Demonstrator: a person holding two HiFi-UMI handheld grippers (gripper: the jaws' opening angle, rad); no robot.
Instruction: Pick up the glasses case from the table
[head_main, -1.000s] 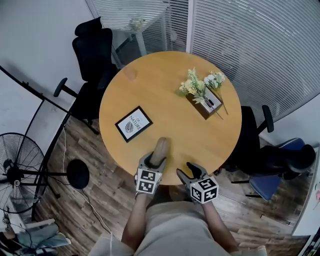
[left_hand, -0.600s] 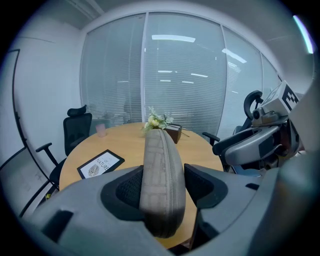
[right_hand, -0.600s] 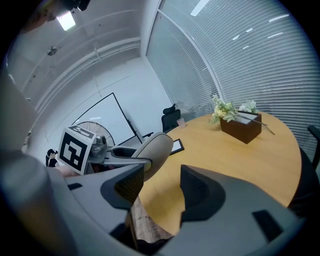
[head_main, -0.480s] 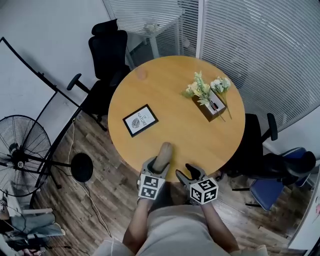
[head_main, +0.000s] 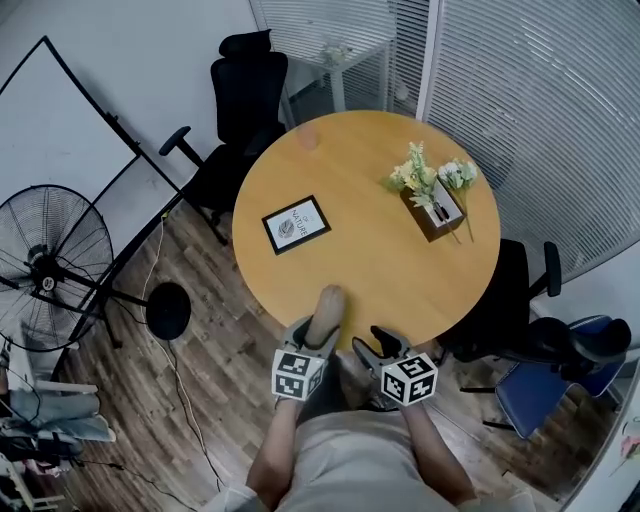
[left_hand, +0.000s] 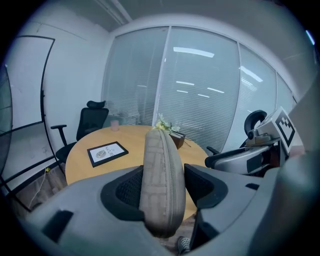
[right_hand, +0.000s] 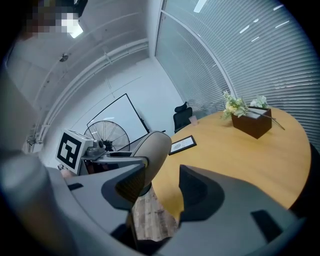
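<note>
A taupe fabric glasses case (head_main: 326, 308) with a zip seam is clamped on edge in my left gripper (head_main: 321, 332), which is shut on it. The case hangs in the air over the near rim of the round wooden table (head_main: 380, 270). In the left gripper view the case (left_hand: 160, 155) stands between both pads and points at the table. My right gripper (head_main: 372, 343) hovers just right of it at the table edge, its jaws closing with nothing between them. In the right gripper view the case (right_hand: 152, 150) shows to the left, outside the right gripper (right_hand: 162, 189).
On the table lie a black-framed picture (head_main: 296, 224) and a dark box with flowers (head_main: 435, 195). Black office chairs (head_main: 245, 100) stand around it, with a standing fan (head_main: 50, 265) and a whiteboard at left. Glass walls with blinds stand behind.
The head view has swung, so table and room sit further right and the fan shows more. Both grippers stay at the near table edge, and the left still grips the case.
</note>
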